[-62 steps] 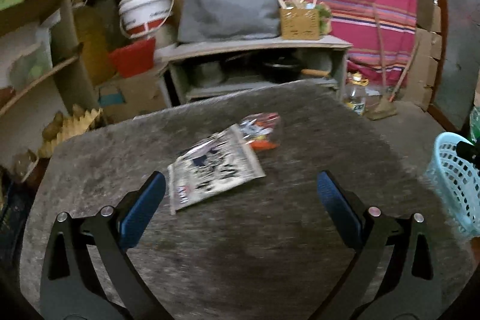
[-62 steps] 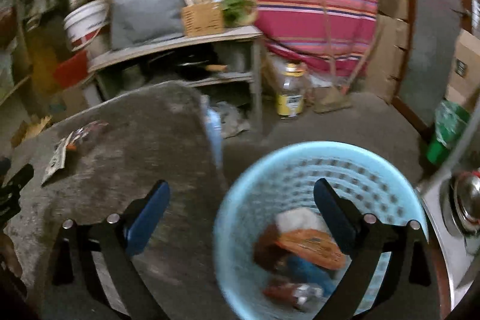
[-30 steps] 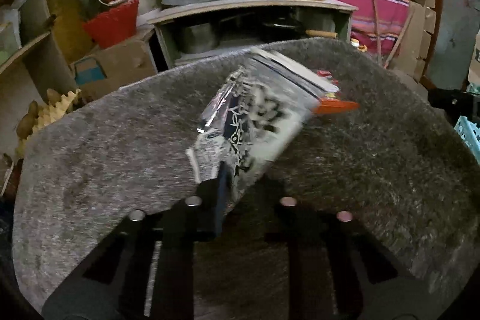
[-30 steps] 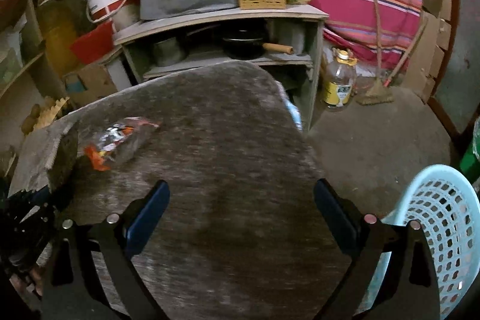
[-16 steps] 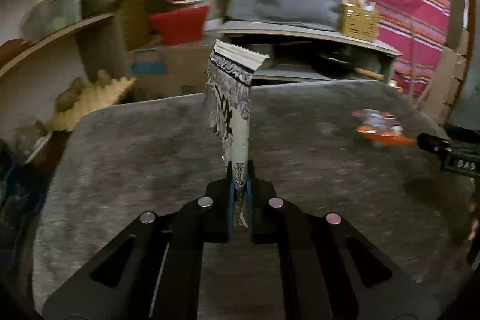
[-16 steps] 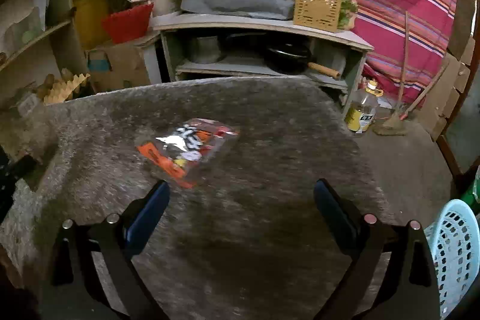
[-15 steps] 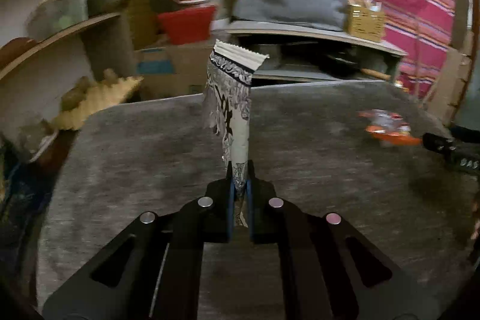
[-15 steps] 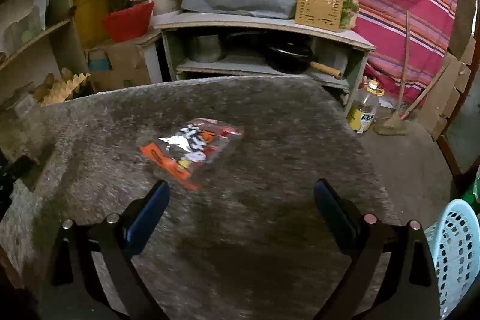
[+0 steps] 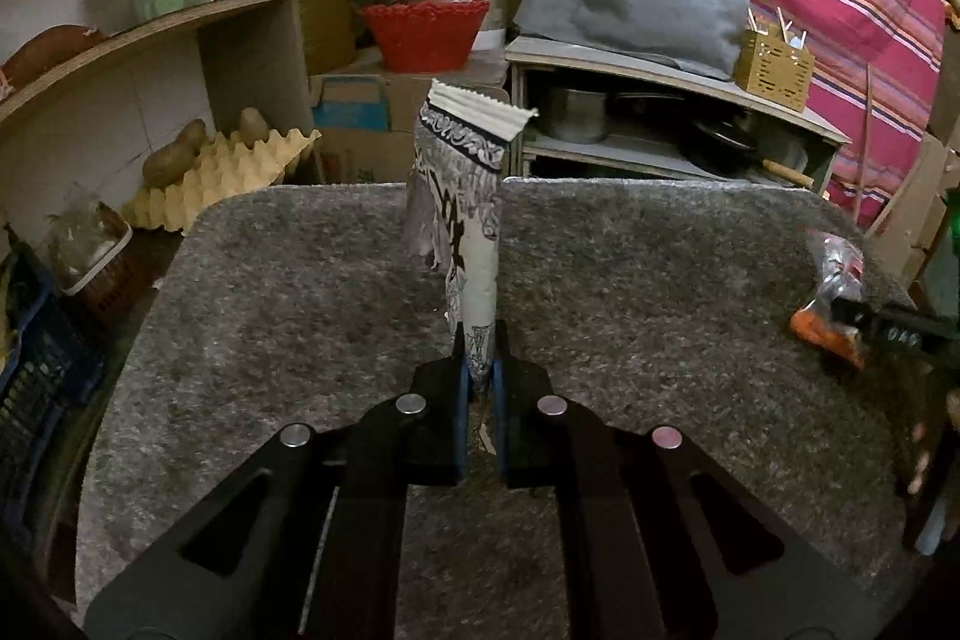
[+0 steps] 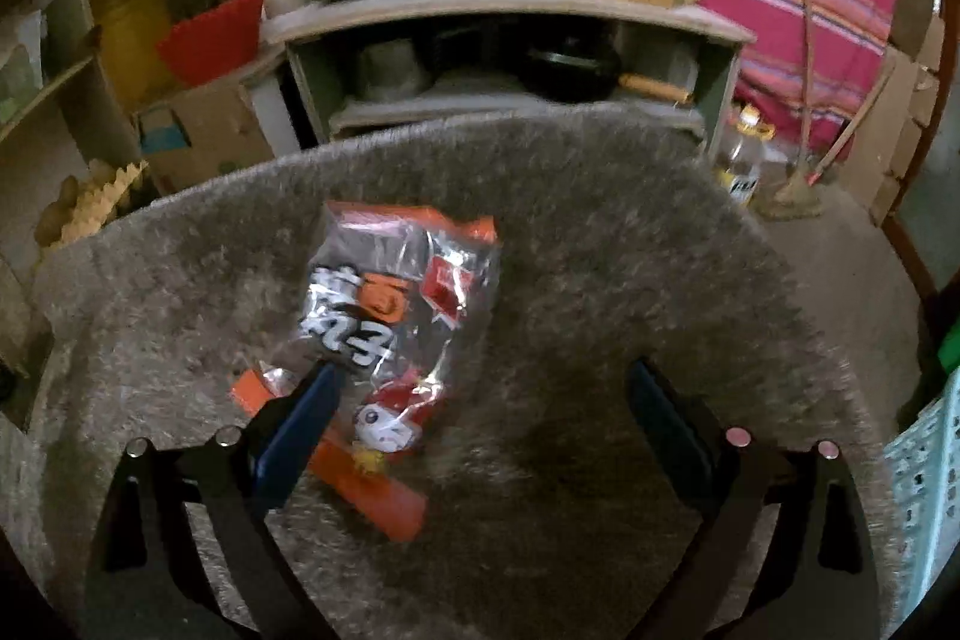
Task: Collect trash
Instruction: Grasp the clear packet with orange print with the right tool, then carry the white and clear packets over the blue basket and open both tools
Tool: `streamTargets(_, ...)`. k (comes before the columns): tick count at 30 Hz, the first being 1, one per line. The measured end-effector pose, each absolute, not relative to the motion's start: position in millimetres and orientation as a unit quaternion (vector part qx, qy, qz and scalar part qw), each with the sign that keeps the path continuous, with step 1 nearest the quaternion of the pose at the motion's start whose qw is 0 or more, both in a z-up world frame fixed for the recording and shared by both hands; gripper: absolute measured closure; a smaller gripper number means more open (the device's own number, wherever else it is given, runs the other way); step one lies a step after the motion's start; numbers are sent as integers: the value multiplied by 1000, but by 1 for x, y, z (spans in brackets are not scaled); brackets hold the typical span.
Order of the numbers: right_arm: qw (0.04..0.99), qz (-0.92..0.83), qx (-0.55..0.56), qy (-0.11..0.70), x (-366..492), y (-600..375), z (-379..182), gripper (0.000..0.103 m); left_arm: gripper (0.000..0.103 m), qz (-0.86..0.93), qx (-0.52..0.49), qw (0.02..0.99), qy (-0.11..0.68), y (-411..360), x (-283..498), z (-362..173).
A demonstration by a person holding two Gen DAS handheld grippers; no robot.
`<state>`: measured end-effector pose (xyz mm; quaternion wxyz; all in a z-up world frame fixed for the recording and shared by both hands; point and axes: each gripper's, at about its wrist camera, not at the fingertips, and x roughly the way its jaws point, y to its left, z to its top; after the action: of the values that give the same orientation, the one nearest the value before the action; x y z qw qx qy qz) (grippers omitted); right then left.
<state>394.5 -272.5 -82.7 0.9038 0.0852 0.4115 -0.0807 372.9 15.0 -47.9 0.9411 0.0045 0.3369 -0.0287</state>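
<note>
The left tongs are clamped on a black-and-white wrapper that stands upright above the grey table. The right tongs stand wide apart, their jaws having just been closing a little, over an orange wrapper lying flat on the table; its left finger overlaps the wrapper's near left edge. A blue basket sits at the right edge.

Two seconds ago the black-and-white wrapper lay flat on the grey mat; now the left gripper is closed on its lower end and holds it upright above the mat. The right gripper moved from the blue basket (now only at the edge) over to the orange wrapper, its jaws closing slightly, one fingertip over the wrapper's left edge.
</note>
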Motion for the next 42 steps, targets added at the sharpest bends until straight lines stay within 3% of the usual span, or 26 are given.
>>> streamTargets(5, 905, -37, 82, 417, 398, -259, -86, 37, 98, -26, 9, 941, 338, 14, 375, -49)
streamTargets(7, 905, -20, 87, 416, 396, -256, -85, 55, 98, -25, 11, 940, 340, 13, 375, -49)
streamTargets(8, 905, -13, 90, 415, 395, -255, -85, 58, 98, -23, 11, 940, 341, 13, 375, -49)
streamTargets(12, 911, 2, 91, 403, 386, -252, -78, 87, 98, -20, 9, 939, 342, 14, 374, -50)
streamTargets(15, 915, 5, 94, 393, 378, -254, -72, 94, 98, -18, 5, 940, 340, 16, 370, -48)
streamTargets(42, 941, -32, 67, 330, 250, -296, -18, 95, 98, -44, 43, 949, 309, -34, 283, -18)
